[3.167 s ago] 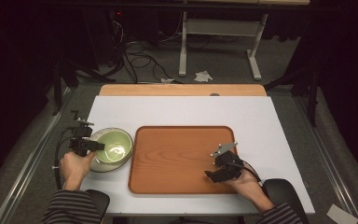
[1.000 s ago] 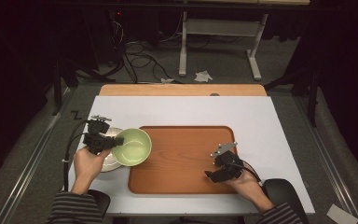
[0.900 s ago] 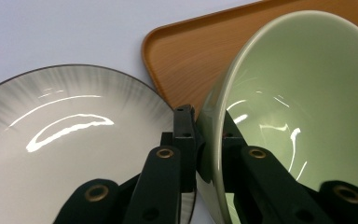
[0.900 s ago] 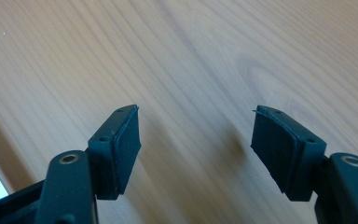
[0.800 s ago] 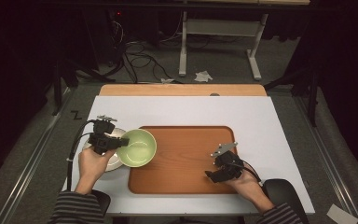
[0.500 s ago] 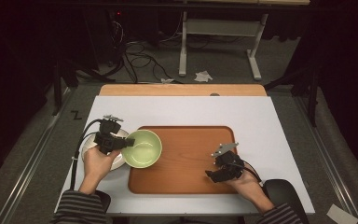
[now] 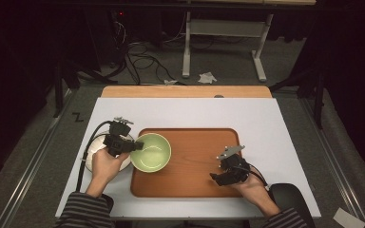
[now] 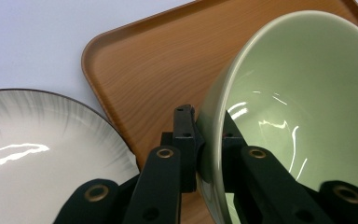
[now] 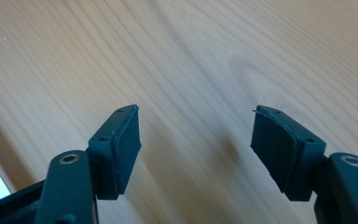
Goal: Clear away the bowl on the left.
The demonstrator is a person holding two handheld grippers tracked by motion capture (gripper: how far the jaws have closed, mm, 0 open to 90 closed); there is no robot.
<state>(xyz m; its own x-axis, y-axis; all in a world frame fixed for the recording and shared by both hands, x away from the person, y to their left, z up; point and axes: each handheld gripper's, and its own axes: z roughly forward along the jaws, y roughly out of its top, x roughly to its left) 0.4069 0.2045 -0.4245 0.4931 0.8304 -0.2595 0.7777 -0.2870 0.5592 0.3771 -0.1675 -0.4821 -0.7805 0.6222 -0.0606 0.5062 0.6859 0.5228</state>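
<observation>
Carrying: a green bowl (image 7: 151,152) is held by its rim in the left gripper (image 7: 132,146), one jaw inside the wall and one outside, so that it can be lifted without a grip on its curved body.
Right gripper (image 7: 218,175): it is kept low over the tray's near right part, its jaws spread with nothing between them; it is judged to be parked clear of the work, or perhaps placed to steady the tray.
Bowl: it is seen over the tray's left edge, tilted in the left gripper view (image 8: 303,107); whether its foot touches the wood cannot be told.
Plate (image 7: 91,156): a white plate lies on the desk just left of the tray, beneath the left hand (image 7: 105,164); in the left gripper view (image 8: 37,154) it lies beside the bowl.
Tray (image 7: 204,142): a wooden tray sits at the middle of the desk, bare apart from the bowl at its left edge, so room is left for setting down.
Step judged: the bowl is being brought onto the tray; a level lowering is called for before the jaws are parted.
Desk (image 7: 266,118): its far half is bare, a wooden strip running along the far edge.
</observation>
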